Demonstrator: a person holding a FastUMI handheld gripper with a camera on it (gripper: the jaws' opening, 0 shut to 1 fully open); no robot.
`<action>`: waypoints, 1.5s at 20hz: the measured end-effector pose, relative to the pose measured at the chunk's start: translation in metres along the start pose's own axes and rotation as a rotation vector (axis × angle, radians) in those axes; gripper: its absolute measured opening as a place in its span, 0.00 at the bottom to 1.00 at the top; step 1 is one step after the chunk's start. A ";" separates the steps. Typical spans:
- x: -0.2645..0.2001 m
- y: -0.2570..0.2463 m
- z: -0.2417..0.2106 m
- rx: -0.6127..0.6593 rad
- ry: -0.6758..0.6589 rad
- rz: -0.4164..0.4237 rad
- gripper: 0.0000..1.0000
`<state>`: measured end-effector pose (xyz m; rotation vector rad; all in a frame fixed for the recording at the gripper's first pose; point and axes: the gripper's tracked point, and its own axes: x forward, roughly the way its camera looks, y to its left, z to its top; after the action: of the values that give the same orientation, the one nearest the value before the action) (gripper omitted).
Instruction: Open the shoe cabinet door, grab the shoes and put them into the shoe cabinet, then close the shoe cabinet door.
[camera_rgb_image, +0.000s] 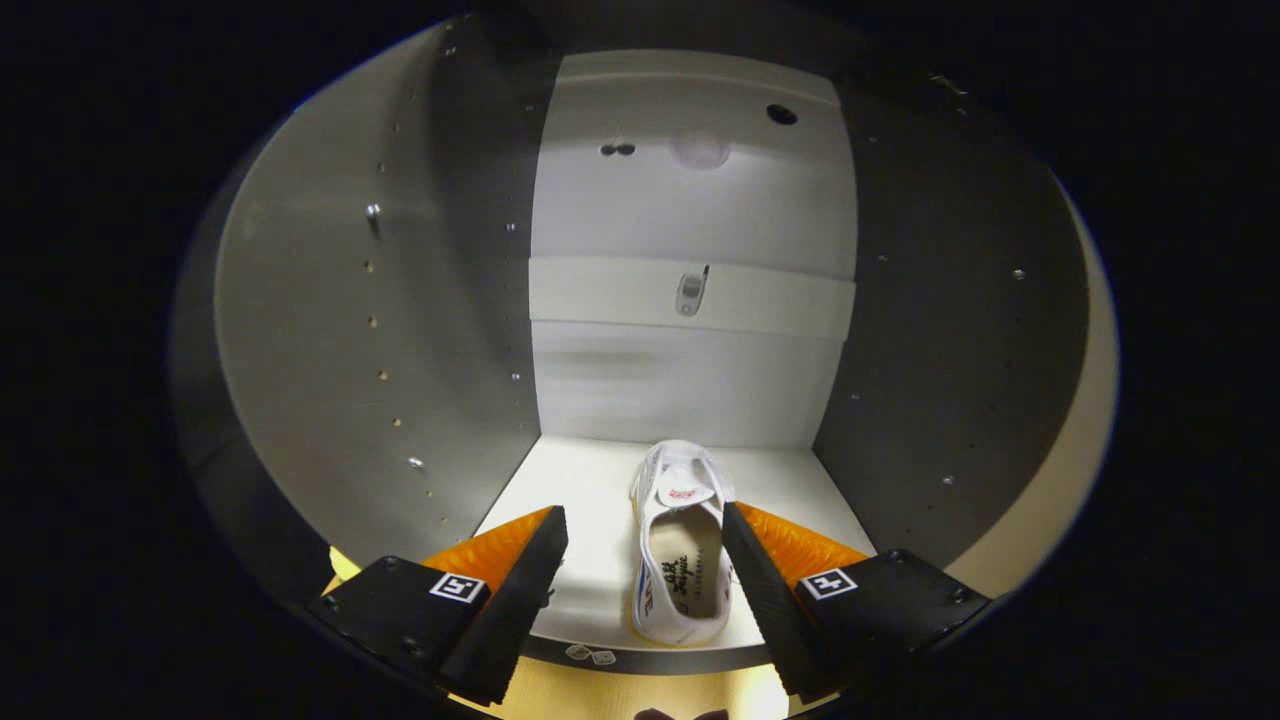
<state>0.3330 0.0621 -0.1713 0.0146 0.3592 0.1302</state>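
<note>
Gripper view. My tongs point into the open shoe cabinet, fingers spread wide apart and pinching nothing.

A white shoe lies on the cabinet's bottom shelf, between my two fingers but nearer the right one. Its heel faces me and its toe points toward the back panel. The shoe's opening is up, showing a pale insole with dark print, and a tongue with a small red mark. Its right side sits just beside the inner edge of my right finger; whether they touch, I cannot tell. The left finger stands well apart from the shoe, with bare shelf between them.

Cabinet interior: grey side walls left and right, each dotted with rows of small peg holes. The back panel is pale, with a lighter crosswise strip partway up carrying a small metal fitting. Above that, a dark round hole near the upper right of the back panel.

The shelf's front edge runs just under the shoe's heel. Below it, light yellowish wood-grain floor shows between my fingers.
</note>
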 end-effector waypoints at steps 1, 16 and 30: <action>-0.013 -0.002 0.004 -0.001 -0.021 -0.003 0.98; -0.272 -0.029 0.005 -0.028 -0.220 -0.063 0.98; -0.441 -0.217 -0.034 0.077 -0.245 -0.400 0.98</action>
<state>-0.0610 -0.2106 -0.0572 0.0339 0.1173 -0.2797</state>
